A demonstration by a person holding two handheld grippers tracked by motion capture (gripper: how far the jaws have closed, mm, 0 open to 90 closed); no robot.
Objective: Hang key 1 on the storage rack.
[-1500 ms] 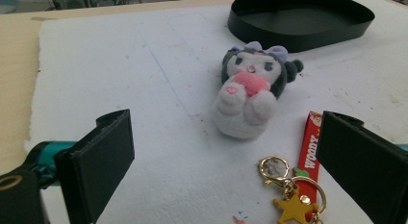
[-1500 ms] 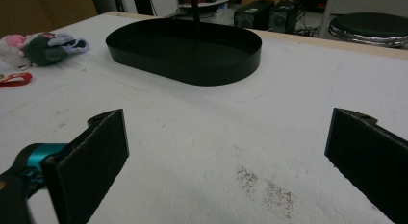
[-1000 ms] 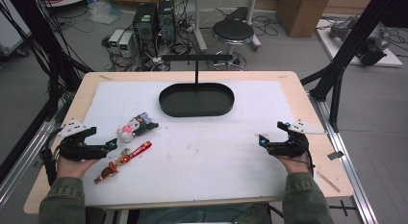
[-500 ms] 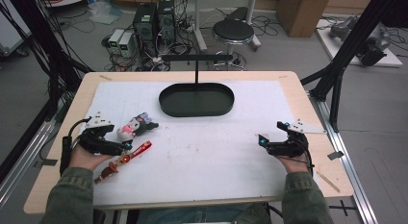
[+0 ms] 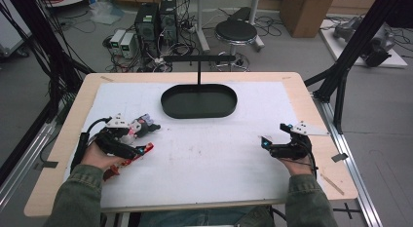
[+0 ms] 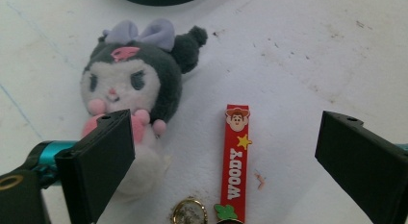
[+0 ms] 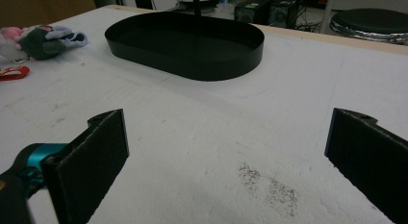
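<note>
You have even, diffuse overhead light on the white table cover (image 5: 209, 154), with no hard glare. Shadows are soft: a faint one sits right of the plush toy (image 6: 130, 84) in your left gripper view, and the black tray (image 7: 185, 43) shows a dark, featureless interior. The high view is soft and low in detail; the floor behind is dimmer. In both gripper views the near jaws are slightly blurred, while the red strap (image 6: 235, 159) reads sharply, lettering legible.

black-and-white plush doll (image 6: 130, 84) with a lilac bow and pink cheeks; red woody strap (image 6: 235, 161) with a yellow star; black oval tray (image 5: 198, 101); white table cover (image 5: 219, 154).
</note>
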